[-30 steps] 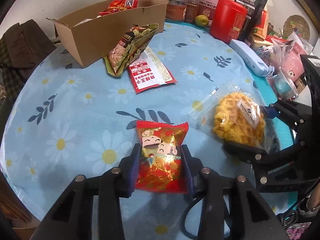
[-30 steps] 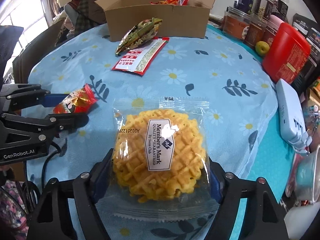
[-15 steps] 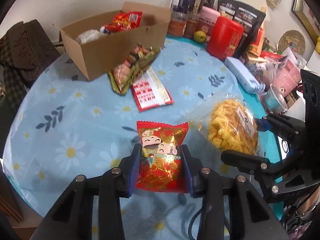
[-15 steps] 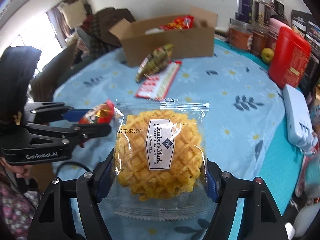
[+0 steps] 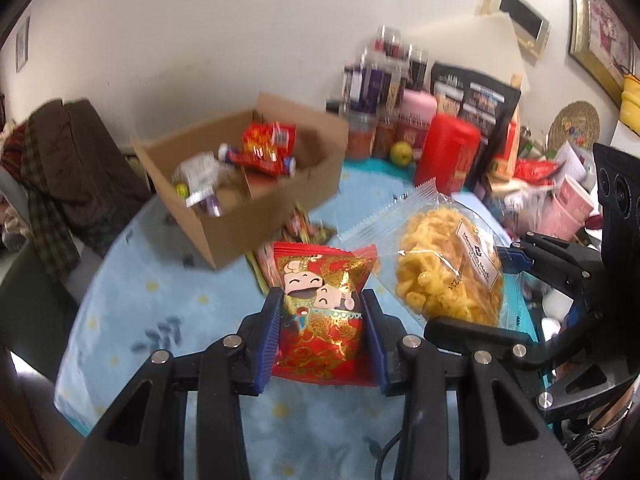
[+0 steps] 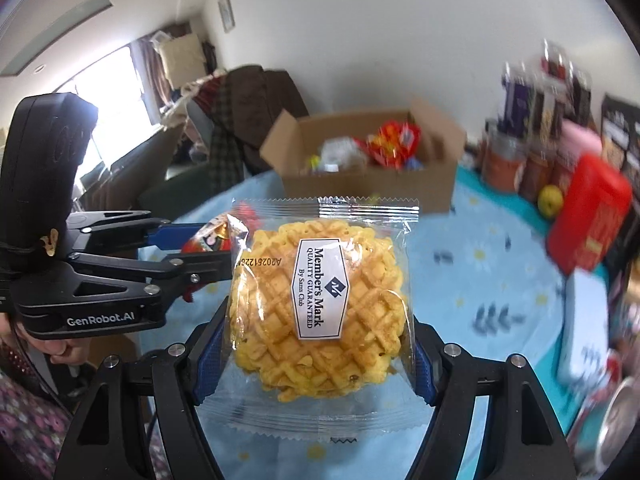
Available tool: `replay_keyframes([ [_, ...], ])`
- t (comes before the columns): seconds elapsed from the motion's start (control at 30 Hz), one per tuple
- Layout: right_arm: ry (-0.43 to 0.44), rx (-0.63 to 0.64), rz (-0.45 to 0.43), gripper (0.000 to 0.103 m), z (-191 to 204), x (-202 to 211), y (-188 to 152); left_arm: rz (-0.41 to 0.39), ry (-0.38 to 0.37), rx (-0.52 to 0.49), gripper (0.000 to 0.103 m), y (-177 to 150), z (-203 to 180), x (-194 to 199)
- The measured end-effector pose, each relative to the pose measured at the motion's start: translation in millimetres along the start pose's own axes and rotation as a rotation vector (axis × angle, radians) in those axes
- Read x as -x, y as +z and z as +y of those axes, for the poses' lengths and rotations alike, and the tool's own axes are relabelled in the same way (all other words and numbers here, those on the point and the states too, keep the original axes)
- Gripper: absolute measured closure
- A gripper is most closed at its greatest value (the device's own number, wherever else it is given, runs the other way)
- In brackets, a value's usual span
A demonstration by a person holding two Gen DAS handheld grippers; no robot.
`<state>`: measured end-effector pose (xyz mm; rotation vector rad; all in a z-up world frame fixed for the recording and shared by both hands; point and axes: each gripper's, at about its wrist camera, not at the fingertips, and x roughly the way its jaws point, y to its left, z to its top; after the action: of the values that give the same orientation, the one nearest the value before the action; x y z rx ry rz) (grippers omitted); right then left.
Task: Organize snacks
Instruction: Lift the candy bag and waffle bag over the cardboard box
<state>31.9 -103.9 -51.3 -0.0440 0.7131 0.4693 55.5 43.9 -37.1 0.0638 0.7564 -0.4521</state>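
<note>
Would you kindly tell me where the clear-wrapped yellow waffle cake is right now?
The clear-wrapped yellow waffle cake is clamped in the right gripper, above the blue floral tablecloth, beside the left gripper holding a red cartoon snack packet.

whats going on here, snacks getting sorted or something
A person is tidying snacks with a handheld gripper in each hand. The left gripper is shut on a red cartoon-print snack packet; the right gripper grips a clear-wrapped waffle. Both are held above the floral tablecloth, facing an open cardboard box that already holds snacks.

Open-topped cardboard box (image 5: 256, 200) ahead, half-filled
</note>
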Motion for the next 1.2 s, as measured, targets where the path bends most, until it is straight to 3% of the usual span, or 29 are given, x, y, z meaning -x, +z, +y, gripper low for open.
replay_keyframes([
  [0.27,-0.011,0.038,-0.082,0.029,-6.4,-1.2,54.3,-0.116,0.016,-0.028,0.065,50.6,10.1,5.3],
  [0.7,-0.010,0.102,-0.178,0.028,-30.3,-26.5,135.9,-0.222,0.054,-0.023,0.065,122.2,42.0,-8.1],
  [1.2,-0.005,0.114,-0.120,0.028,-64.2,-105.9,202.0,-0.191,0.096,0.024,0.065,182.1,96.8,-70.0],
])
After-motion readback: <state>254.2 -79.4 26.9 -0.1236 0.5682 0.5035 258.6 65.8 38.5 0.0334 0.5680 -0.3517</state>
